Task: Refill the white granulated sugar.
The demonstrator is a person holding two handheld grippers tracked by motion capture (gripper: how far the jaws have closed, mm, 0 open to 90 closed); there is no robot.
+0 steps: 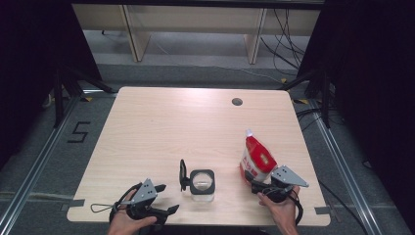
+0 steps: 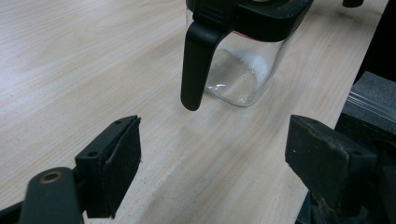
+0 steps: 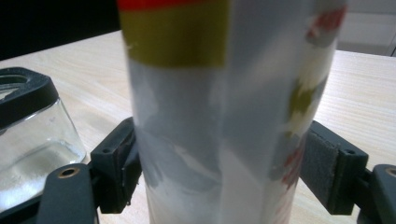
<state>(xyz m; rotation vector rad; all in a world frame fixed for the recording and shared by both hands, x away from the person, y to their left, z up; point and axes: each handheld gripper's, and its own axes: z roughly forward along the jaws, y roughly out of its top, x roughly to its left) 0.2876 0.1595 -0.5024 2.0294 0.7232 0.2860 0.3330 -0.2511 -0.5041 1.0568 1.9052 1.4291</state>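
At the near edge of the table, the left gripper is held with its jaws apart and empty, aimed toward the glass jar. Just beyond it the jar stands upright, its black lid flipped to the side on a hinge. To the right, the red-and-white pouch stands upright near the table's right side, and the right gripper is set around its lower body; the left pad touches, while a slim gap seems left at the right, so no clamp is judged. The pouch is judged soft, slippery and crushable; it is best taken low on its filled body, gently.
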